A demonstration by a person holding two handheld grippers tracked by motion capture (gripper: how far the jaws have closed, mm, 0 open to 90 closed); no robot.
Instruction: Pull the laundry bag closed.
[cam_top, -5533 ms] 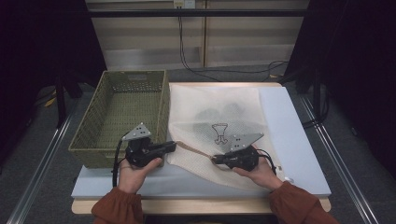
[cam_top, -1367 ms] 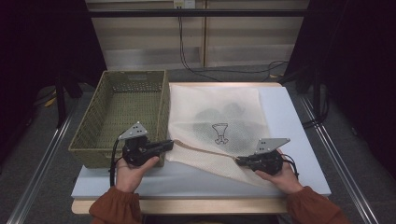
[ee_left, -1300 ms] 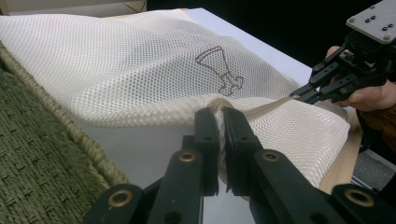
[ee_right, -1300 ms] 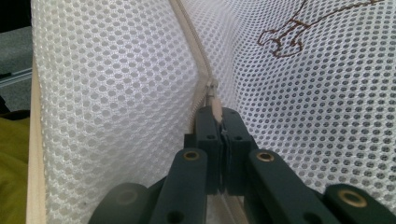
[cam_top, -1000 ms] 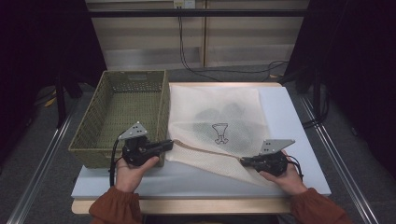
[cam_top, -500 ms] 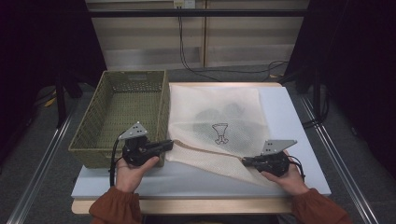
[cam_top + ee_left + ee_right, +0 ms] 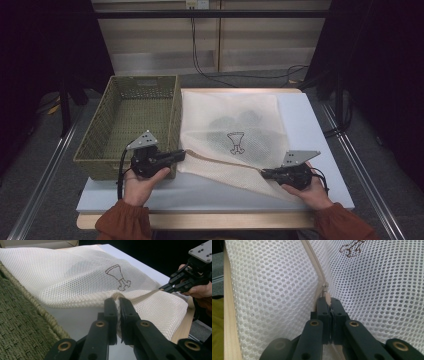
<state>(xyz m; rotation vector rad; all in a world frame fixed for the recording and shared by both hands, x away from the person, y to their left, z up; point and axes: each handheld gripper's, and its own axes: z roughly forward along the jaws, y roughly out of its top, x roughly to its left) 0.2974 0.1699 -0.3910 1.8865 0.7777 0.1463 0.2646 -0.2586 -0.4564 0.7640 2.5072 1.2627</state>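
**Q:** Cream mesh laundry bag (image 7: pixel 235 132), printed with a small brown emblem — where does it lie, and how is it held?

**A:** It lies flat on the pale grey worktop (image 7: pixel 310 120), just right of the olive woven basket (image 7: pixel 131 117), with dark items showing faintly through the mesh. The zip (image 7: pixel 313 262) runs along the bag's near edge, slanting from near left to nearer right in the high view. The left tongs (image 7: pixel 118 305) are clamped on the bag's bunched corner at the zip's left end; the right tongs (image 7: pixel 328 301) are clamped on the zip pull (image 7: pixel 327 296) at the right end.

**Q:** Which relation governs the coming move?

**A:** Judged from the grips, the zip's long axis: it stretches taut between the two tongs, so travel of the pull should follow that line. The left end serves as anchor; the right hand (image 7: pixel 311 190) is the one on the slider, near the bag's right corner.

**Q:** Counts?

**A:** One bag, one zip, one basket, two tongs, both closed on the bag.
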